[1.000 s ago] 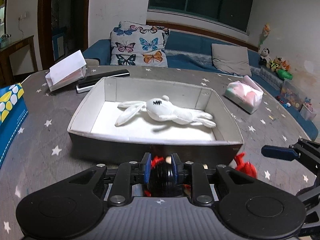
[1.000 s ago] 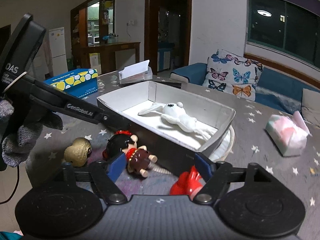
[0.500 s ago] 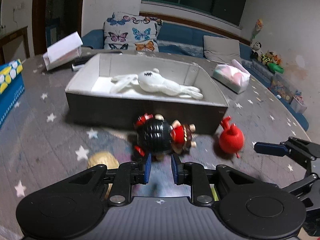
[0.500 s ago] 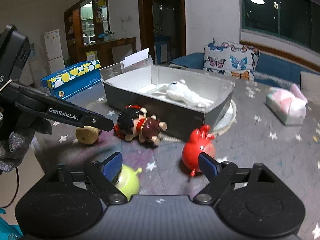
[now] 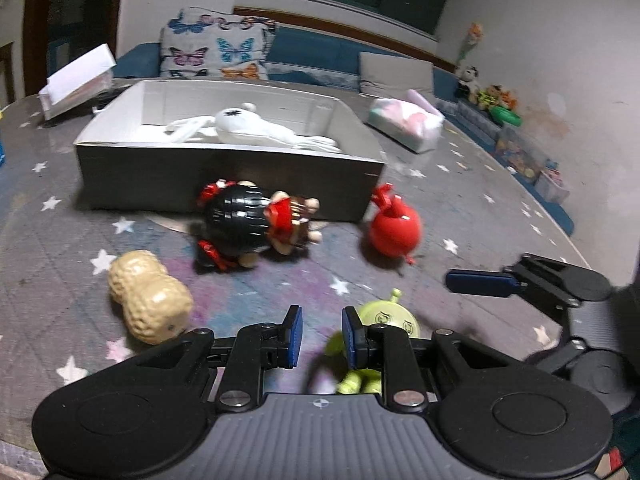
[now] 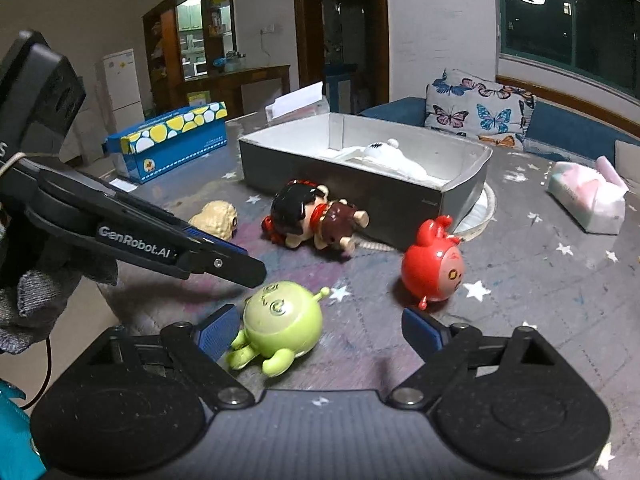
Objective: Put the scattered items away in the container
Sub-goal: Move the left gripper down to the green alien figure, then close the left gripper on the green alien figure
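Observation:
The grey box (image 5: 224, 184) with white inside holds a white plush rabbit (image 5: 256, 130). In front of it on the star-patterned cloth lie a black-haired doll (image 5: 248, 224), a red round toy (image 5: 396, 230), a peanut toy (image 5: 150, 304) and a green alien toy (image 6: 284, 320). My left gripper (image 5: 322, 336) hovers over the cloth with a narrow gap and nothing in it; the green toy (image 5: 386, 316) sits just right of it. The jaws of my right gripper (image 6: 320, 334) are opening wide around the green toy, and the pads are not pressing on it.
A pink-and-white tissue pack (image 5: 404, 122) lies right of the box. A blue box with yellow spots (image 6: 172, 144) and a white card holder (image 5: 76, 80) stand at the far left. The table edge runs close by on the left in the right wrist view.
Both grippers have drawn back from the box and sunk lower. The peanut and the green toy have come into view near the fingers. The right jaws stand wider.

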Demonstrator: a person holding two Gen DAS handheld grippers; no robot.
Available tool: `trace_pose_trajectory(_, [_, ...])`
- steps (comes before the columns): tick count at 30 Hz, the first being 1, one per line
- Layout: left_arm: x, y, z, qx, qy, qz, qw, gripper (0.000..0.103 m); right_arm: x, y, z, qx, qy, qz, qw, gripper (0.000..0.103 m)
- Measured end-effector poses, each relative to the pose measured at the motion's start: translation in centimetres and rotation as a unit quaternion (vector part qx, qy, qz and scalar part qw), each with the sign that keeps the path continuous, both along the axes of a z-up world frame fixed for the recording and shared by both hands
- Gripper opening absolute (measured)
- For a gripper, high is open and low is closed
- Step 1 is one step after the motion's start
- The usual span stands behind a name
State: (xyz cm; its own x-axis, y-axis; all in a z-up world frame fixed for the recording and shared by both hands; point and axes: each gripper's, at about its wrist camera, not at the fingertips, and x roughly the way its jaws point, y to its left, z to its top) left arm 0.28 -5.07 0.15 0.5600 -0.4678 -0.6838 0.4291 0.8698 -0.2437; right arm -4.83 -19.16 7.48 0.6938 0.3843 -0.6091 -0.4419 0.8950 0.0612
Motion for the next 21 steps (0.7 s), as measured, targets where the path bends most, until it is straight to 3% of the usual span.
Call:
trace_pose_trajectory(5, [-0.7, -0.3, 0.1, -0.012, 0.001, -0.025, 0.9996, 0.026, -0.1, 0.4, -0.8, 0.003, 0.014, 0.007, 1.0, 0.088])
trace_pose_trajectory(21, [-1.2, -0.3, 0.1, -0.036, 0.009, -0.064, 0.9972, 0.03, -0.1, 0.4, -1.6, 0.019, 0.032, 0.009, 0.999, 0.061])
